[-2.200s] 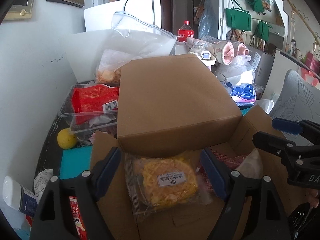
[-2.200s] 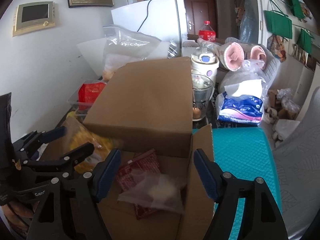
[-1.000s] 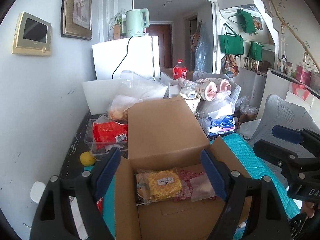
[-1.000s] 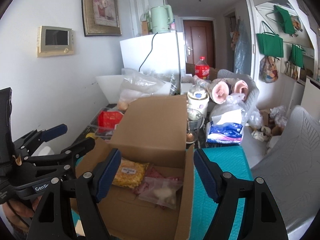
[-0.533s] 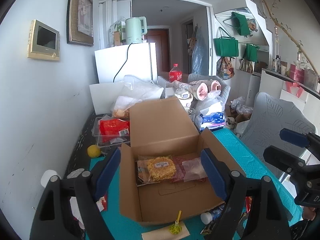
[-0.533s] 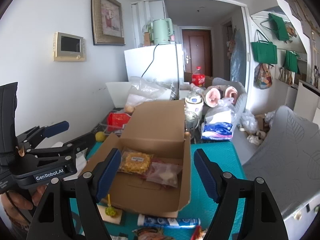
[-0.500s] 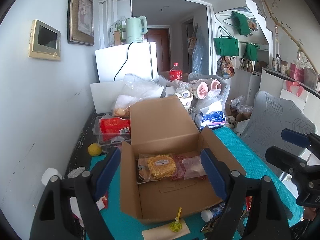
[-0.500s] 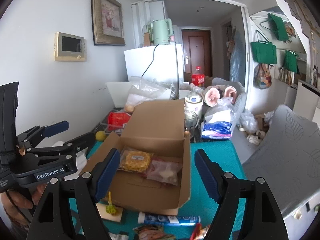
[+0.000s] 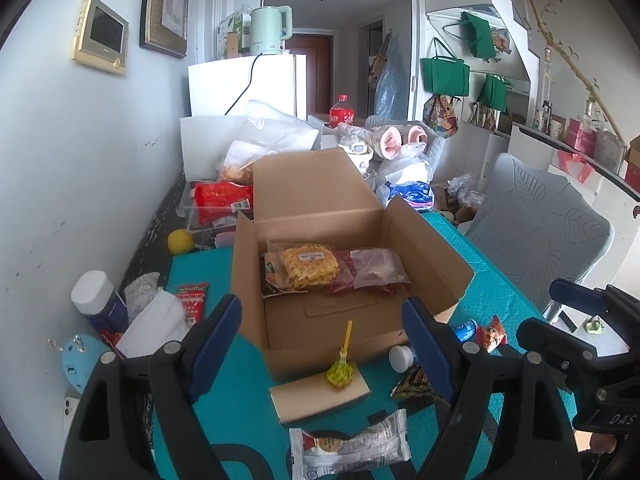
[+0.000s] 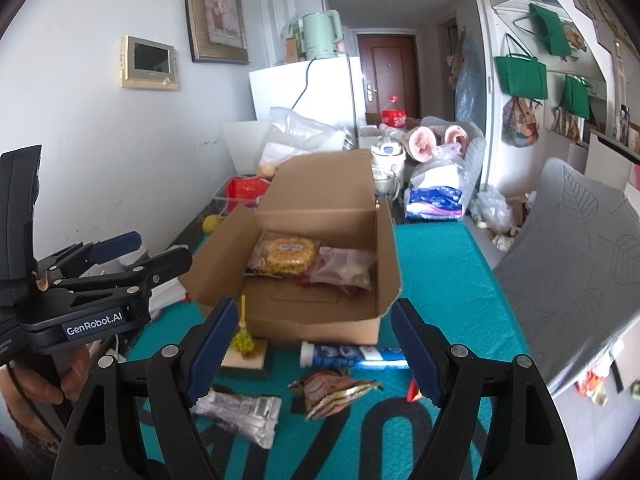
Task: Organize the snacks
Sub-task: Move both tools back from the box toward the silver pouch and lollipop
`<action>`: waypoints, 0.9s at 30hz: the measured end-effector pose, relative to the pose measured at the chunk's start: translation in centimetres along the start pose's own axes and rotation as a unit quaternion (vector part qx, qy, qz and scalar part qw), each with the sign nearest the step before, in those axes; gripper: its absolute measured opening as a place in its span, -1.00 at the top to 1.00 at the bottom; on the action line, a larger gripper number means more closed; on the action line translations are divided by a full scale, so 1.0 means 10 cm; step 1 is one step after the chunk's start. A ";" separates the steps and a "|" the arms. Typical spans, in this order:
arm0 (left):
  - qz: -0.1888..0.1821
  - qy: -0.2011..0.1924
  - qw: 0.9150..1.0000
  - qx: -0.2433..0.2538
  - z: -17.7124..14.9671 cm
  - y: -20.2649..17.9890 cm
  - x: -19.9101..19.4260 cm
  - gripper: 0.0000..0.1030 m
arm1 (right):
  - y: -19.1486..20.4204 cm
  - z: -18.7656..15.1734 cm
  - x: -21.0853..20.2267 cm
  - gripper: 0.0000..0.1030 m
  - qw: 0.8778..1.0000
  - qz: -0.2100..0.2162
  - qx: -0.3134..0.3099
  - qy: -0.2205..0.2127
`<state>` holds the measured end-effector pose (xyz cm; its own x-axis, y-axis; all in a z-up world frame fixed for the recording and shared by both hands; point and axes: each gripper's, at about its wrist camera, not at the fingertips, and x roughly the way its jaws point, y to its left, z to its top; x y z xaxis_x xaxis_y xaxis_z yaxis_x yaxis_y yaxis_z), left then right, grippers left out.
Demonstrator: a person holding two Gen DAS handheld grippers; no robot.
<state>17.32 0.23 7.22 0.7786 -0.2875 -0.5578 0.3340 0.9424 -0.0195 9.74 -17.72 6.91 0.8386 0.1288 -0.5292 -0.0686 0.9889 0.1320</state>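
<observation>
Two grippers, both w/ jaws apart, nothing between. Left wrist view: left gripper (image 9: 322,344) hangs over cardboard box (image 9: 280,320) on teal bench (image 9: 248,424); snack packs (image 9: 308,268) lie inside at back. Lollipop (image 9: 339,372) sits in front; silver wrapper (image 9: 352,446) partly cut off. Right wrist view: right gripper (image 10: 310,350) frames blue tube (image 10: 348,354), its end hidden by a finger; crumpled pack (image 10: 332,392) blurry.
</observation>
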 end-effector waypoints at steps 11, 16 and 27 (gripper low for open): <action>0.000 0.041 0.999 0.002 -0.49 0.10 0.06 -0.60 | 0.13 -0.52 0.19 -0.54 0.998 0.025 -0.004 0.053; 0.006 0.066 0.998 0.000 -0.71 0.16 0.12 -0.60 | 0.19 -0.78 0.36 -0.54 0.993 0.062 0.004 0.097; 0.006 0.119 0.993 -0.012 -1.09 0.30 0.18 -0.60 | 0.35 -1.02 0.57 -0.54 0.986 0.103 -0.009 0.134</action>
<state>13.92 4.41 -2.86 0.6345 -0.2303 -0.7378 0.3107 0.9500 -0.0293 8.74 -12.74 -4.21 0.6327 0.3398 -0.6959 -0.2342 0.9405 0.2463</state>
